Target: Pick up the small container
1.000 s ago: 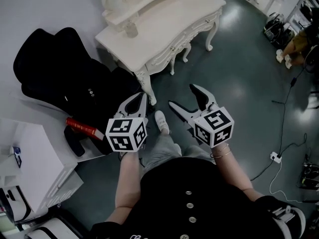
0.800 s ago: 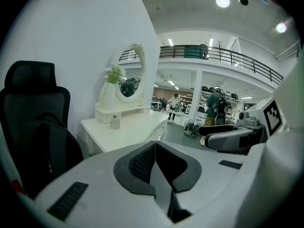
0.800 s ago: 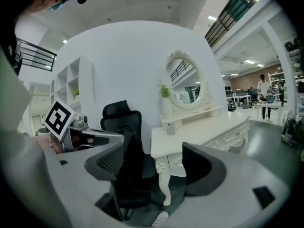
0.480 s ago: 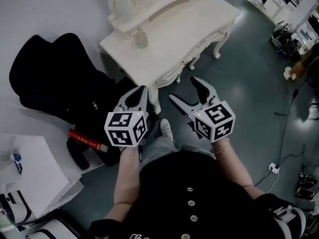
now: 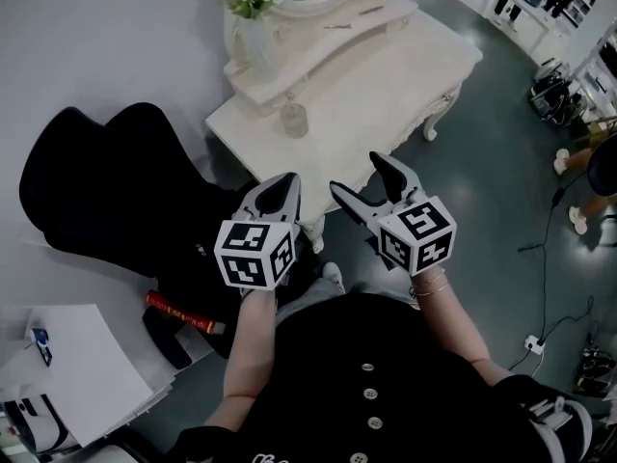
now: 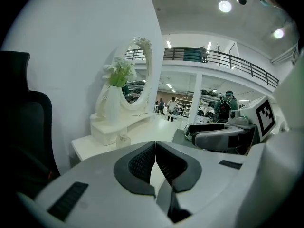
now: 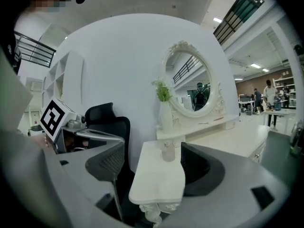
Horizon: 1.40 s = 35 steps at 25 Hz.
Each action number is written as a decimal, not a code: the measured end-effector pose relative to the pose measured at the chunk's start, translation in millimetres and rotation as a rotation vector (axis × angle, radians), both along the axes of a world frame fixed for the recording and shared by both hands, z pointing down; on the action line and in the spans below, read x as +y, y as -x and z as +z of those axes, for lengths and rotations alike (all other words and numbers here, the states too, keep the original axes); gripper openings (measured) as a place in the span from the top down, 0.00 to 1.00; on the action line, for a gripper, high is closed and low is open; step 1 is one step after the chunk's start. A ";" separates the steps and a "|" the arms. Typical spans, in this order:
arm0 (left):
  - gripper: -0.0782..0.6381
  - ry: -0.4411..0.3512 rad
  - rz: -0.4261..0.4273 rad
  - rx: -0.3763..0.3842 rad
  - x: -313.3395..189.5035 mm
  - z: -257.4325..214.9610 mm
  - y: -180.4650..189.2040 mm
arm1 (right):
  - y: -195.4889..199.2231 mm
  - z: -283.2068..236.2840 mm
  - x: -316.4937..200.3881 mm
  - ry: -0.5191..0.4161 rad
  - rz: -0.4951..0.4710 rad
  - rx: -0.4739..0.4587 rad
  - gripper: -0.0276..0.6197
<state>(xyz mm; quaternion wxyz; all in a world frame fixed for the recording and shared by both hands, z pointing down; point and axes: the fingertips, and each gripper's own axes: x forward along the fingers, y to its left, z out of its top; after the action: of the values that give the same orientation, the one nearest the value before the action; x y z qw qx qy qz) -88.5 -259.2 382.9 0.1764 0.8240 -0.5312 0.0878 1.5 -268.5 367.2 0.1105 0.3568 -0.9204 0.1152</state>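
Container [image 5: 293, 120] on white table [image 5: 390, 75], right claw [image 5: 354, 173] spread

Clear glass container [image 5: 294, 119], glossy white table [image 5: 381, 80]

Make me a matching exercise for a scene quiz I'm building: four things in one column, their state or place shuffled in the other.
1. left gripper
2. right gripper
3. small container
4. vase

A. on the raised shelf
B. shut, empty
C. on the dressing table main top
D. open, empty

Pairs: 1-B, 2-D, 3-C, 4-A
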 end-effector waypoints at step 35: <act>0.87 0.057 -0.178 0.116 -68.5 26.4 57.0 | 90.2 32.7 -93.1 0.083 -0.311 0.128 0.40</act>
<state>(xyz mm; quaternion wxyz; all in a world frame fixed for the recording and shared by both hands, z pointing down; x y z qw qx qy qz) -145.5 -327.6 409.3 0.2374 0.7721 -0.5882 0.0390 -88.7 -361.6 399.9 0.1999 0.2120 -0.9501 0.1118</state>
